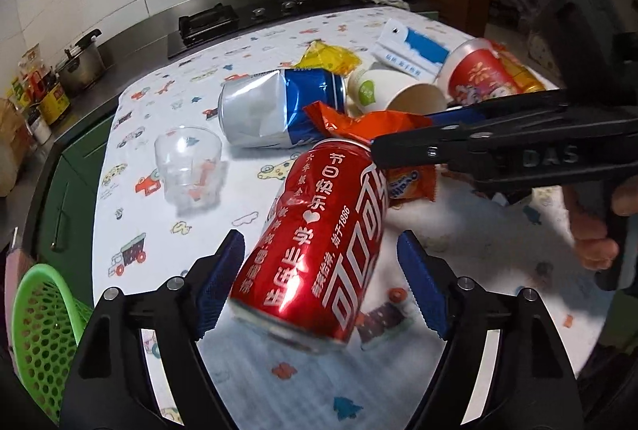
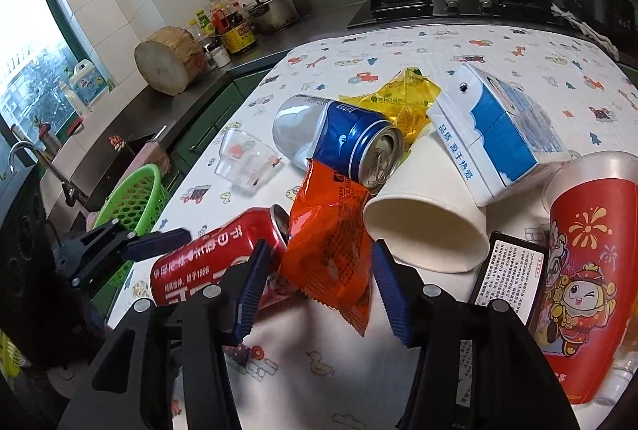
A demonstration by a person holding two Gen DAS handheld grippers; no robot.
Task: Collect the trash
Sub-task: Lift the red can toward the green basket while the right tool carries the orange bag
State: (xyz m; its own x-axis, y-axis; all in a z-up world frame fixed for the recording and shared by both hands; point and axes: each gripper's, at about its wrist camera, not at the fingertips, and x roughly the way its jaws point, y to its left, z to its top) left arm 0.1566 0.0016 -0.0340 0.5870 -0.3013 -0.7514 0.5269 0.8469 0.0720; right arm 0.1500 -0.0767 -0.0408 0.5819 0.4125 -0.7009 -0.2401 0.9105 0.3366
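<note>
Straddling the red cola can (image 1: 315, 242), my left gripper (image 1: 321, 278) is spread; my right gripper (image 2: 317, 282), also spread, flanks the orange snack wrapper (image 2: 331, 242).

Daylight pours in from the window (image 2: 28, 43) at the left, blown out to plain white on its upper pane. The room is bright and evenly lit. The red can (image 1: 315, 242) carries sharp white glare streaks along its side, and its near end is smeared with blur. Soft shadows lie on the tablecloth (image 2: 518, 59) below the orange wrapper (image 2: 331, 242). Both fisheye views bow the counter lines and darken to black at the corners.
</note>
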